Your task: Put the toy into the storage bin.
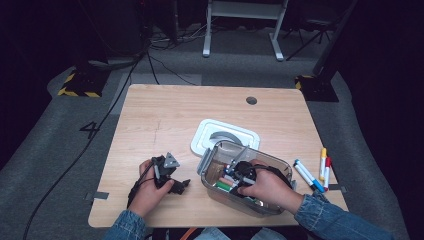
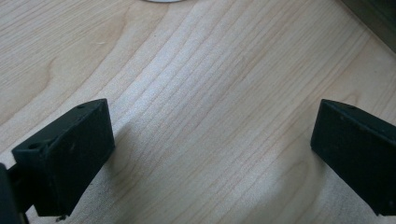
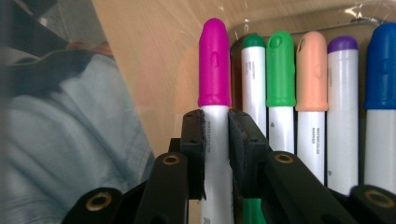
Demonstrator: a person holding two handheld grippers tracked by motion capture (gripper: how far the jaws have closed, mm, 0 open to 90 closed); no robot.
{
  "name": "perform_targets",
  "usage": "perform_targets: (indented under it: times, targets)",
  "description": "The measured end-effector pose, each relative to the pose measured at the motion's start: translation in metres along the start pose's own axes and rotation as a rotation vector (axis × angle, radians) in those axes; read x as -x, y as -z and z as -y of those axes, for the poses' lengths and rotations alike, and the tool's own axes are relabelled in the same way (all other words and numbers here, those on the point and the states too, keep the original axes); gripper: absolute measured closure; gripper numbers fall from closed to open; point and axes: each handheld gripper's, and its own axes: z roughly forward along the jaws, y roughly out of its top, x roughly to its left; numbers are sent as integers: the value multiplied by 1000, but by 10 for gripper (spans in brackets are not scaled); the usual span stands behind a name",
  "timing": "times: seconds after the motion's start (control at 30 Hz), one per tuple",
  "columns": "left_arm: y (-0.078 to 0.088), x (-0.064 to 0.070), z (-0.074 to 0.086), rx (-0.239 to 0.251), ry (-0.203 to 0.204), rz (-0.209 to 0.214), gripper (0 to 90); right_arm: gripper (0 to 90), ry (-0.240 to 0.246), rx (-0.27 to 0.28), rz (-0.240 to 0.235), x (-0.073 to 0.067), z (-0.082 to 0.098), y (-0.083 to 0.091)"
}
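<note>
Dark floor and trailing cables are seen around a pale wooden surface (image 1: 165, 115). On it a clear plastic box (image 1: 280, 162) is set near the front edge, with its white lid (image 1: 202, 137) laid flat just behind it. The right gripper (image 3: 216, 154) is lowered into the box, and its jaws are clamped on the white barrel of a pink-capped marker (image 3: 214, 65). Beside that marker, green, peach, purple and blue capped markers (image 3: 312, 70) are lined up in the box. Three more markers (image 1: 320, 170) are left on the surface to the right of the box. The left gripper (image 2: 212, 154) is held over bare wood, jaws spread wide with nothing between them.
</note>
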Motion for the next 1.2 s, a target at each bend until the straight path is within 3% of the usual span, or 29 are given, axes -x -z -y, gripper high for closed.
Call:
perform_targets:
  times: [0.07,0.1,0.13,0.17,0.2,0.23,0.27,0.43,0.57,0.67,0.9,1.2]
  targets:
    - [0,0,0,0,1,0,0,770,-4,-19,0,1,0,-3]
    - [0,0,0,0,1,0,0,705,-9,-10,2,1,0,-4]
    - [0,0,0,0,1,0,0,705,-9,-10,2,1,0,-4]
    - [0,0,0,0,1,0,0,605,16,35,43,1,-1,0]
    - [0,0,0,0,1,0,0,592,38,58,79,1,-1,4]
    - [0,0,0,0,1,0,0,592,38,58,79,1,-1,4]
    - [0,0,0,0,0,0,0,558,55,116,117,1,-3,15]
    - [0,0,0,0,1,0,0,536,65,227,158,-1,-1,45]
    - [0,0,0,0,0,0,0,536,71,278,180,0,4,60]
    - [0,0,0,0,0,0,0,528,41,339,213,4,15,81]
    - [0,0,0,0,0,0,0,526,-28,413,279,17,36,116]
    - [0,0,0,0,0,0,0,536,-127,464,341,39,71,140]
